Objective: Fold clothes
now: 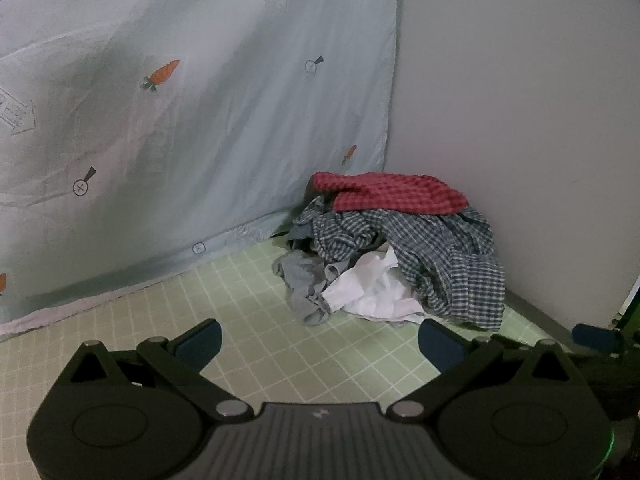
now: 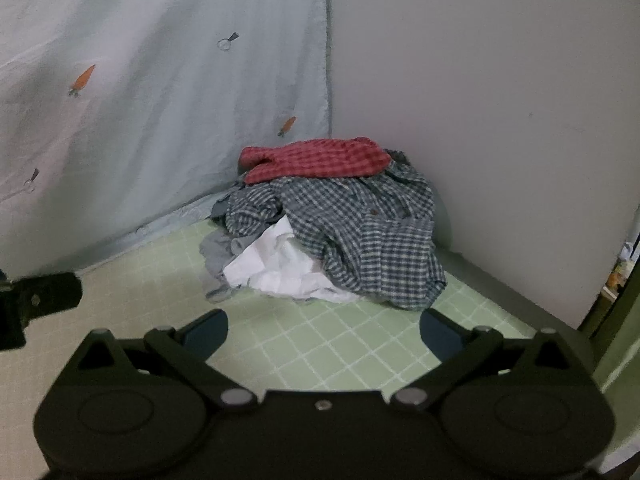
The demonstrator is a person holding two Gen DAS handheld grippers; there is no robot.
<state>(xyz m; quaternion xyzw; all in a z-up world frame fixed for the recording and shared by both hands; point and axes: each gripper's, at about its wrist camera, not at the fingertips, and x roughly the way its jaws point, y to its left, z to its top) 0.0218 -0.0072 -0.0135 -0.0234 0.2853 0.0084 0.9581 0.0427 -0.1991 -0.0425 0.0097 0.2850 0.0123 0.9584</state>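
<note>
A pile of clothes lies in the far corner on the green checked surface (image 1: 256, 344). On top is a red checked garment (image 1: 392, 192), under it a blue-grey checked shirt (image 1: 440, 256), in front a white garment (image 1: 376, 288) and a grey one (image 1: 304, 284). The same pile shows in the right wrist view: red garment (image 2: 316, 158), checked shirt (image 2: 360, 236), white garment (image 2: 280, 268). My left gripper (image 1: 320, 346) is open and empty, short of the pile. My right gripper (image 2: 324, 334) is open and empty, short of the pile.
A pale blue sheet with carrot prints (image 1: 180, 120) hangs on the left behind the pile. A plain white wall (image 1: 520, 120) stands on the right. The right gripper's finger shows at the left view's right edge (image 1: 592, 338); the left gripper shows at the right view's left edge (image 2: 36, 300).
</note>
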